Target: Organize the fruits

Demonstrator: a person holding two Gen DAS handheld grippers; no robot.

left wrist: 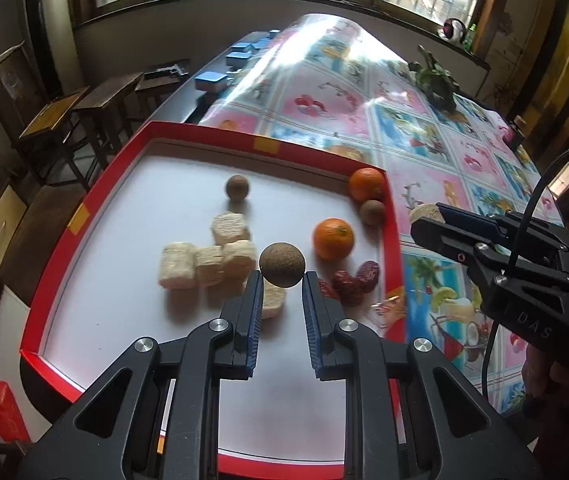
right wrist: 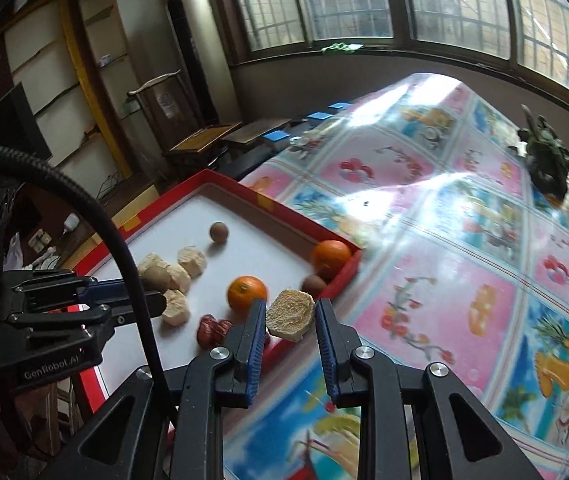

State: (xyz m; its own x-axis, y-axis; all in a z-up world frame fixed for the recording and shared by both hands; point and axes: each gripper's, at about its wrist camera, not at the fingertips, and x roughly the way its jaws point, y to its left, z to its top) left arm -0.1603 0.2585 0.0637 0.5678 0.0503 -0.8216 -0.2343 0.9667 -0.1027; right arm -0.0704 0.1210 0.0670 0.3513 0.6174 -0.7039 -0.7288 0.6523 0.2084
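my left claw [left wrist: 282, 278] pinches a brown round fruit [left wrist: 282, 265] at its fingertips, above the red tray [left wrist: 394, 256]. my right claw [right wrist: 290, 314] grips a pale rice cake [right wrist: 290, 314] over the tray's near edge. in the tray: two oranges [left wrist: 333, 238], more rice cakes [left wrist: 231, 227], red dates [left wrist: 350, 282], two brown fruits. tray sits on the desk [right wrist: 464, 280].

Red tray [left wrist: 392, 240], orange tangerines [left wrist: 333, 239]

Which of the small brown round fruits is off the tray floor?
The brown round fruit gripped in the left gripper jaws; the other two lie in the red-rimmed tray.
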